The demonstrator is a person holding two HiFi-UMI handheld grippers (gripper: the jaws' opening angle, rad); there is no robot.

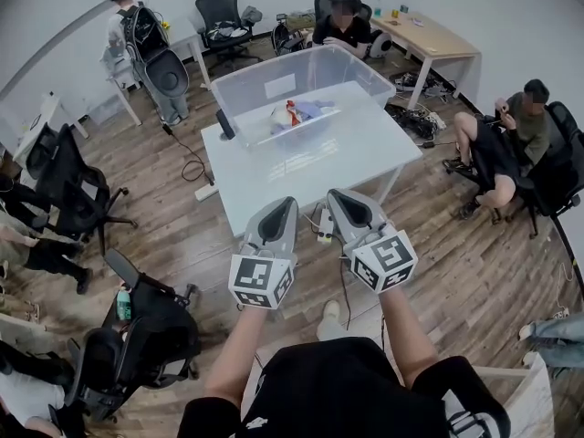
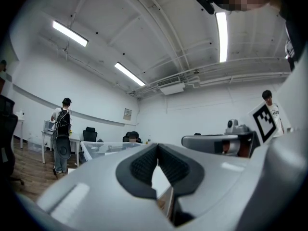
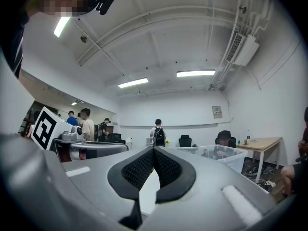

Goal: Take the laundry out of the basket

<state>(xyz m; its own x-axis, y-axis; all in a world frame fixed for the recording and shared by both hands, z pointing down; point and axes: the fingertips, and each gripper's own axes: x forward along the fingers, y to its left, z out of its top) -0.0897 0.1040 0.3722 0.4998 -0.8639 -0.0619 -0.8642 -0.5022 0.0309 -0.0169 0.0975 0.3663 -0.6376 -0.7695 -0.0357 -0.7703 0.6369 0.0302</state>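
Head view: standing short of the white table, well apart from it, with left gripper and right gripper held side by side, pointing level toward it. Both closed on nothing. Left gripper view: ribbed pads pressed tip to tip, only air and the room beyond. Right gripper view: the same, pads meeting at the tips, nothing pinched.

Laundry: a small pale bundle with a touch of red, lying on the bottom of the clear basket, itself set on the far half of the table. Not touched yet. Judged barely begun, with the whole approach to the table left to make.

Likely trouble from here:
- Reaching in with jaws shut and only poking the bundle along the bottom. Must open before going down.
- See-through walls, tall and hard to judge. Coming in level rather than over the rim could knock the near wall and shove the basket across the smooth tabletop, perhaps into the dark upright thing just beside its left corner.
- Pinching only the top layer could leave part of the bundle behind, or let it slip on the way out over the rim.
- Underfoot, what looks like a power strip on the wooden floor between here and the table. Easy to catch with a foot while watching the basket.
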